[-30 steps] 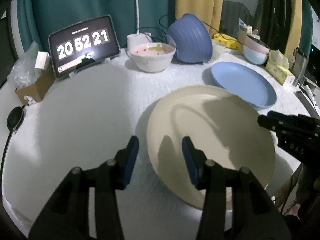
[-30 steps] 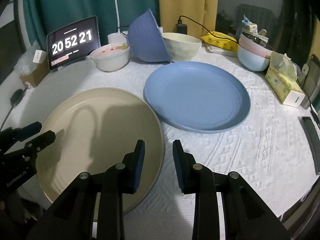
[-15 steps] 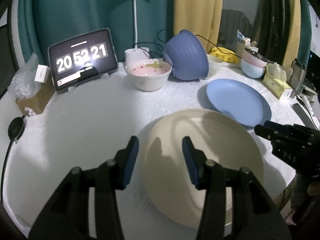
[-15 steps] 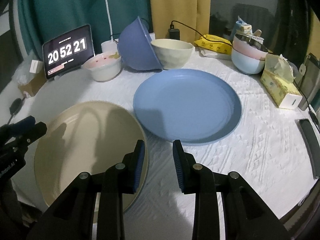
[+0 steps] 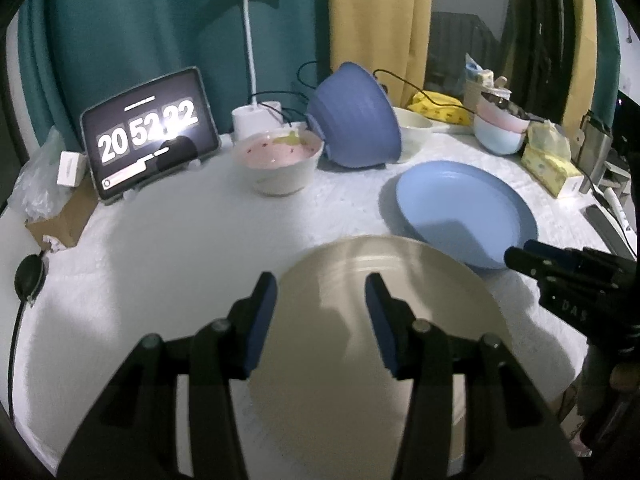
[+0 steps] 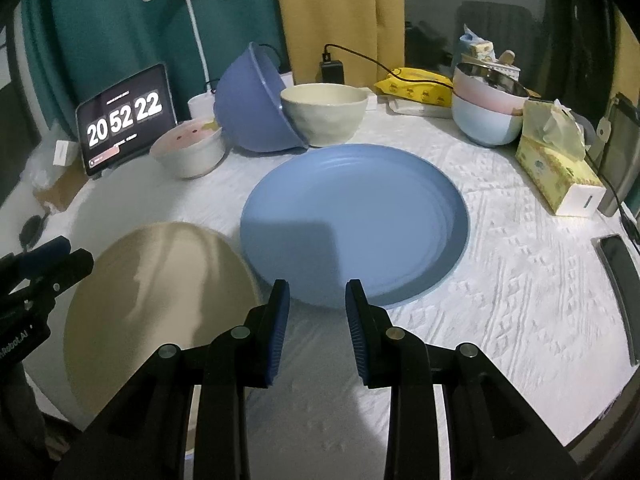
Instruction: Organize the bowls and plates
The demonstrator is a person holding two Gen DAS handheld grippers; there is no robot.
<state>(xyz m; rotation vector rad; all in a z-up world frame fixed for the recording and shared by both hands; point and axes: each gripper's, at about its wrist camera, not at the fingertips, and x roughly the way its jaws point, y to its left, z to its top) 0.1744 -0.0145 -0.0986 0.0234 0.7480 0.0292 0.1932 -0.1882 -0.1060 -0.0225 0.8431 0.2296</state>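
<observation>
left wrist view: round, matte cream plate [image 5: 372,320], blurred.

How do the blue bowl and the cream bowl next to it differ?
The blue bowl is tipped on its side, leaning against the cream bowl, which stands upright. The blue bowl looks larger and has a smooth outside; the cream bowl's is dimpled. Both sit on the white tablecloth, behind the blue plate.

Cream plate [image 6: 156,300] beside blue plate [image 6: 356,224] — bowls [image 6: 324,114] behind.
</observation>
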